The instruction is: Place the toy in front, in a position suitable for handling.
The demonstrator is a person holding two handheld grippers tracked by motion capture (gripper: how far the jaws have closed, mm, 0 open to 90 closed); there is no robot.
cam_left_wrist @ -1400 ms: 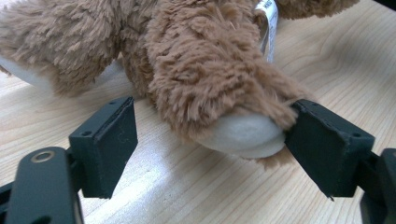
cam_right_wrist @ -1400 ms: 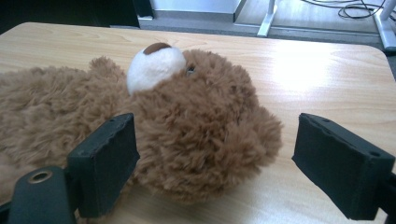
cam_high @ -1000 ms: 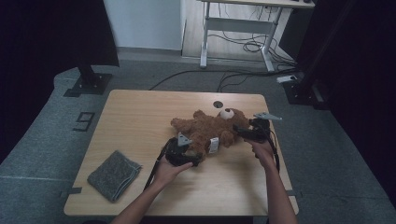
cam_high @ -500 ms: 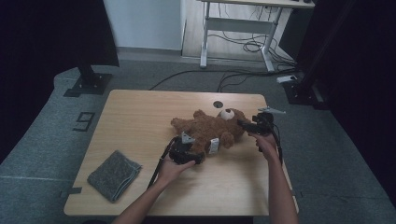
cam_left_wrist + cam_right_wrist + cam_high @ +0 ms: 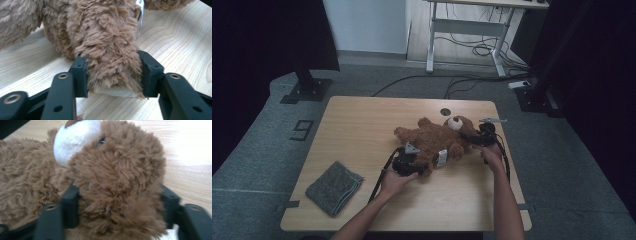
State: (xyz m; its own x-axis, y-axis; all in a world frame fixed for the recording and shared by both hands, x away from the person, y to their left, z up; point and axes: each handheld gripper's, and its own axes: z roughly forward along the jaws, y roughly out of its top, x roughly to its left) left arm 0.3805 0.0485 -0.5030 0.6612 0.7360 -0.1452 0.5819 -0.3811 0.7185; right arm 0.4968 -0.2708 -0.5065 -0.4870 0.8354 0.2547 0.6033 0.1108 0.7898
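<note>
A: On the wooden table (image 5: 362, 120), right of centre: one brown teddy bear (image 5: 432, 142), lying flat, head toward the far right corner. My left gripper (image 5: 409, 162) is closed on a leg; my right gripper (image 5: 482, 136) is closed around the head side, at an ear or a paw, I cannot tell which.

B: Handling advice?

A: Item is soft and will sag. I judge both ends should rise together and level, with grips kept deep in the plush.

B: What differs by view?

A: The left gripper view shows the pale foot sole (image 5: 115, 92) between my jaws and the sewn tag (image 5: 140, 15). The right gripper view shows the white muzzle (image 5: 75, 141). The high view alone lists the grey cloth (image 5: 334, 186), well apart at the near left.
</note>
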